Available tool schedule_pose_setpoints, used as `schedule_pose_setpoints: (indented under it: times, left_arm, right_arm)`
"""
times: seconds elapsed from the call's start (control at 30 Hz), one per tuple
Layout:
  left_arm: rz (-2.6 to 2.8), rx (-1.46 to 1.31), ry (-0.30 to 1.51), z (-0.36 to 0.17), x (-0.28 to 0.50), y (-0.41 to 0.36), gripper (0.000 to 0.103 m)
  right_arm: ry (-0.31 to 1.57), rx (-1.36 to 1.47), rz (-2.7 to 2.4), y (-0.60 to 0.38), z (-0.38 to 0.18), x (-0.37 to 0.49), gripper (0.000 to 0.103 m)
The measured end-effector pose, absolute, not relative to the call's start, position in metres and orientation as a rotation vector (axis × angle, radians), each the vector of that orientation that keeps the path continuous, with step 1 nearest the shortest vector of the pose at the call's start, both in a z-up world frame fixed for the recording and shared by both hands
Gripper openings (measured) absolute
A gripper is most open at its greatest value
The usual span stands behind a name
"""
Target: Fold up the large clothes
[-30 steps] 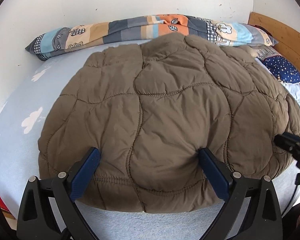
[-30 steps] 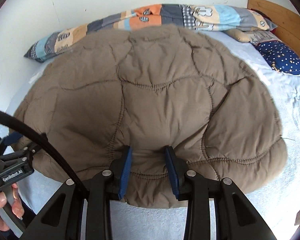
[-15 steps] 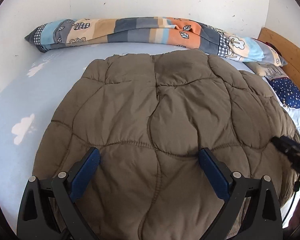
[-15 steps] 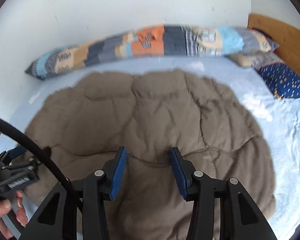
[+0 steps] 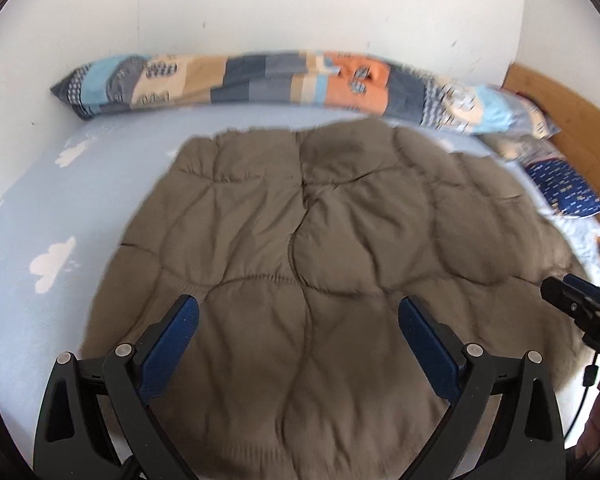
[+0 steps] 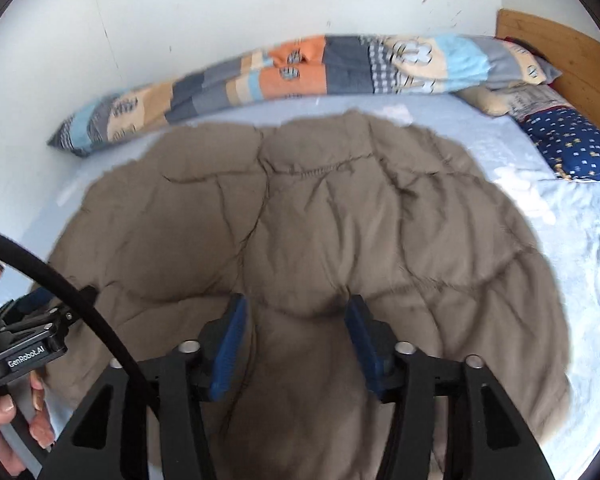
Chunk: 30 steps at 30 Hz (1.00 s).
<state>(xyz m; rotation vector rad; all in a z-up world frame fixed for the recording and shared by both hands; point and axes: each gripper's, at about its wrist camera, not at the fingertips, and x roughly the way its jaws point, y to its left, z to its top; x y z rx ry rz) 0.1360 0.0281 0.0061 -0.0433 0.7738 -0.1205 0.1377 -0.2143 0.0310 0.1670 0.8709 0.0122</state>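
Note:
A large brown quilted jacket (image 5: 320, 248) lies spread on the light blue bed sheet (image 5: 60, 200); it also shows in the right wrist view (image 6: 320, 216). My left gripper (image 5: 298, 308) is wide open above the jacket's near part, holding nothing. My right gripper (image 6: 296, 308) is partly open over the jacket's near middle, with fabric bulging between the blue pads (image 6: 230, 344); I cannot see it pinched. The jacket's near hem is hidden under both grippers.
A long patchwork bolster (image 5: 260, 80) lies along the white wall. A navy star pillow (image 6: 572, 148) and wooden headboard (image 6: 572, 68) are at the right. The right gripper's body (image 5: 580, 312) shows at the left view's right edge; the left one (image 6: 24, 344) at the other's left.
Both grippers have moved forward over the jacket, so its near edge has slid under them. The right gripper's jaws have widened. The left jaws stay wide open.

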Motion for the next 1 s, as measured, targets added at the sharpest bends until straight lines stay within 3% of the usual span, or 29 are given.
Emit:
schedule_pose_setpoints:
  times: [0.03,0.13,0.57,0.8,1.0]
  left_arm:
    - [-0.140,-0.063,0.758,0.013,0.122,0.030,0.100]
    - [-0.166,-0.097,0.731,0.028,0.091,0.032,0.100]
    - [-0.214,0.034,0.620,0.087,-0.076,0.020,0.100]
    - [-0.127,0.065,0.624,0.101,-0.087,0.008,0.100]
    - [-0.107,0.084,0.792,0.063,-0.054,0.004,0.100]
  right_arm:
    - [0.845,0.142,0.000,-0.213,0.039,0.126,0.073]
    - [0.780,0.099,-0.040,-0.211,0.059,0.091,0.077]
    - [0.614,0.089,-0.006,-0.181,0.096,-0.061,0.082]
    - [0.511,0.036,-0.009,-0.161,0.116,-0.113,0.101]
    - [0.598,0.076,-0.052,-0.170,0.088,-0.089,0.103]
